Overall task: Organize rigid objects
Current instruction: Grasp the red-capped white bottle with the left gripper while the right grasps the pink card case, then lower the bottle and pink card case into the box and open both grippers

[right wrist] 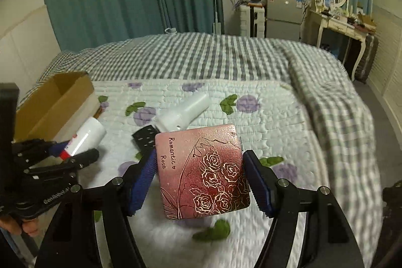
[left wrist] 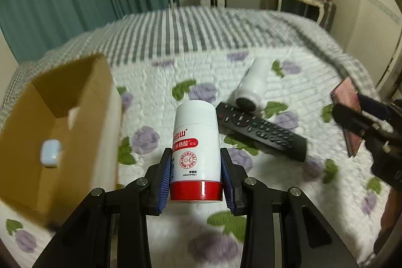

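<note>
Bottle (left wrist: 195, 152), white with red base, pinched between fingers of left gripper (left wrist: 197, 186), raised above bed (left wrist: 176, 72) near open cardboard box (left wrist: 57, 132). Probably light, stiff, slick-sided; best gripped low across body. Rose-printed compact case (right wrist: 202, 171), flat and rigid, clamped at side edges by right gripper (right wrist: 201, 182). Remote control (left wrist: 261, 132) and white handheld device (left wrist: 252, 87) lying on floral quilt. Bedroom; teal curtains, dressing table.

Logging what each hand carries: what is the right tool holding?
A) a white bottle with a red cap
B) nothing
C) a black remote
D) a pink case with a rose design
D: the right tool is clamped on the pink rose case, lettered "Romantic Rose".
</note>
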`<state>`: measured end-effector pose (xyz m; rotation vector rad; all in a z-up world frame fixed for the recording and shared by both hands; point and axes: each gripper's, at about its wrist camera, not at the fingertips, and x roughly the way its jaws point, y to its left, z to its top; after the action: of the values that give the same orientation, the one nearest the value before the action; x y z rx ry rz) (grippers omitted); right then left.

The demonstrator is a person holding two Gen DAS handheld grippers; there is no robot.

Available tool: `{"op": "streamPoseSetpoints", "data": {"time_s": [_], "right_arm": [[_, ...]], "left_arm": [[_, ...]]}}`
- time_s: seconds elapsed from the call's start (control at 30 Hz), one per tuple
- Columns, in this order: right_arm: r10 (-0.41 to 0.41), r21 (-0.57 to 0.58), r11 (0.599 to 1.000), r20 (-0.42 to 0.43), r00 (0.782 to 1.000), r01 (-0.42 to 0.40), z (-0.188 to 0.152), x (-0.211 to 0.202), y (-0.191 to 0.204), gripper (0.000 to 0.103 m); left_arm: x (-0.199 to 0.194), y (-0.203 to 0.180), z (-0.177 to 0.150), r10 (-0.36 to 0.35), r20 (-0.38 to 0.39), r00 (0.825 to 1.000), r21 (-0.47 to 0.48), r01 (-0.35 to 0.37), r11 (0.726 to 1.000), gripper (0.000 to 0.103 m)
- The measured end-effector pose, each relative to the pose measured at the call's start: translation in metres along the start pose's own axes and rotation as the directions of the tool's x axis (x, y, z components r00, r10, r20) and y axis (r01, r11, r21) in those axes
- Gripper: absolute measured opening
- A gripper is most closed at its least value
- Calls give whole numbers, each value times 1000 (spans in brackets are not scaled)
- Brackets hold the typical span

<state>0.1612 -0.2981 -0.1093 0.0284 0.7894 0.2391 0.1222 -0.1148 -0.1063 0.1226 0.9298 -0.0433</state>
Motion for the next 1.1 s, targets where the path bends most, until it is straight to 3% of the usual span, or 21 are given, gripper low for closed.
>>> {"op": "streamPoseSetpoints", "data": {"time_s": [0.17,0.37,0.6,0.83,1.1], "right_arm": [[-20,-29,999,20,1000,20,3,-38,24,69],[-37,-126,991,111,993,51,45,-90,79,69],[63,-190,981,182,981,-28,89,-115,162,69],[144,-233,967,150,978,-107,105,-80,235,69],[155,-250,959,74,985,-132,94,-10,270,69]], "left_arm": [[-51,16,9,-22,93,995,-5,23,1000,36],[-109,58,22,-24,204,979,-41,33,999,36],[-141,122,23,19,282,959,-78,4,997,36],[-115,182,11,53,257,965,-117,-24,993,36],[-47,207,-10,35,143,989,-96,-21,995,36]]}}
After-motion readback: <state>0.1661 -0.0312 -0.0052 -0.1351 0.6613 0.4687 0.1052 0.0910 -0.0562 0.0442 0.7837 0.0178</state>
